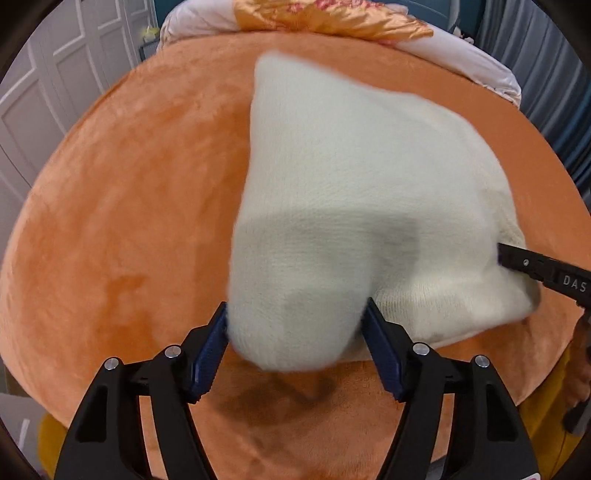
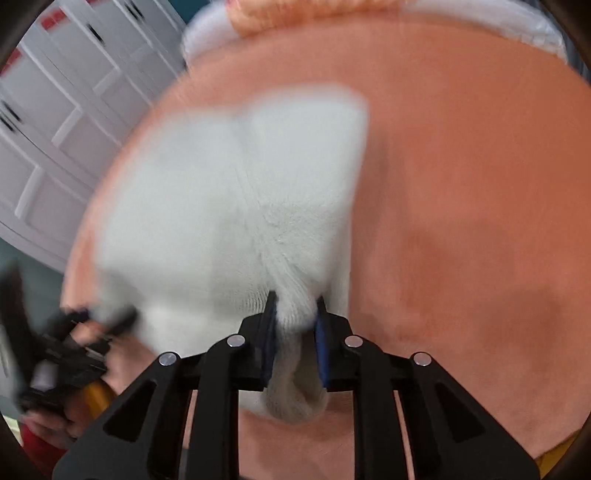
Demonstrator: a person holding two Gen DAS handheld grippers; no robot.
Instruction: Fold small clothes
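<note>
A small cream knitted garment [image 1: 351,177] lies spread on an orange plush surface [image 1: 129,221]. In the left wrist view my left gripper [image 1: 295,306] stands open, its blue pads either side of the garment's near rounded corner, which bulges between them. My right gripper shows at the right [image 1: 517,260], at the garment's right edge. In the right wrist view my right gripper [image 2: 295,306] is shut on a bunched fold of the garment [image 2: 229,192], with cloth hanging below the pads. The left gripper [image 2: 92,325] is a dark blur at the lower left.
Pillows, white and orange-patterned [image 1: 332,18], lie at the far edge of the orange surface. White panelled doors [image 1: 55,92] stand to the left, also in the right wrist view [image 2: 55,110]. Blue curtain [image 1: 535,74] at the right.
</note>
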